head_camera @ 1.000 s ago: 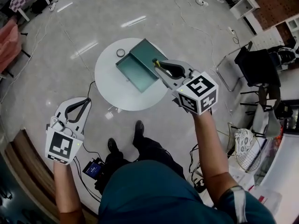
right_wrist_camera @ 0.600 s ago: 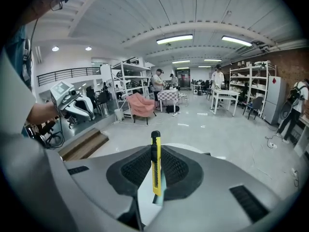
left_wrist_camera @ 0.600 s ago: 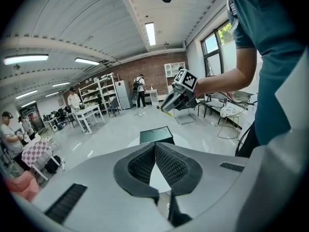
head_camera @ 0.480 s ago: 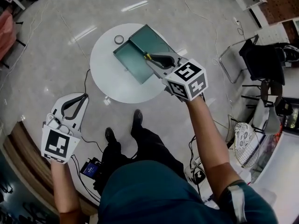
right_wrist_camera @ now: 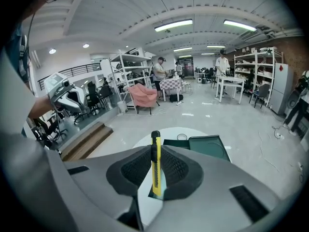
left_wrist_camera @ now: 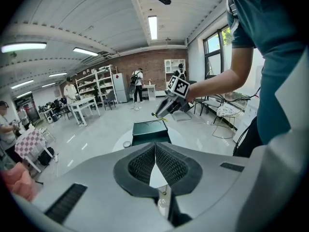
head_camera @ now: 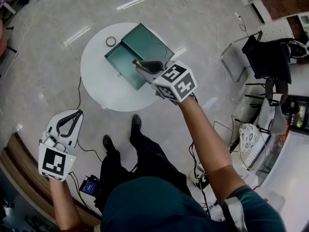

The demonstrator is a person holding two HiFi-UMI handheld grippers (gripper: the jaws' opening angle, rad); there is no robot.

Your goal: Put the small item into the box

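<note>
R gripper (head_camera: 139, 64) is clamping the yellow utility knife (right_wrist_camera: 155, 164), holding it over the open green box (head_camera: 119, 65) on the round table (head_camera: 99, 90). L gripper (head_camera: 68, 122) is hanging off to the side w/ jaws pressed together, nothing in them.

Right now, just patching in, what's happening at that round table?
A person holds a hand-held gripper in each hand. The right hand-held gripper is shut on a slim yellow utility knife and holds it in the air above the open dark green box on the round white table. The knife is not in the box yet. The left hand-held gripper hangs low, away from the table, jaws together and empty.
</note>
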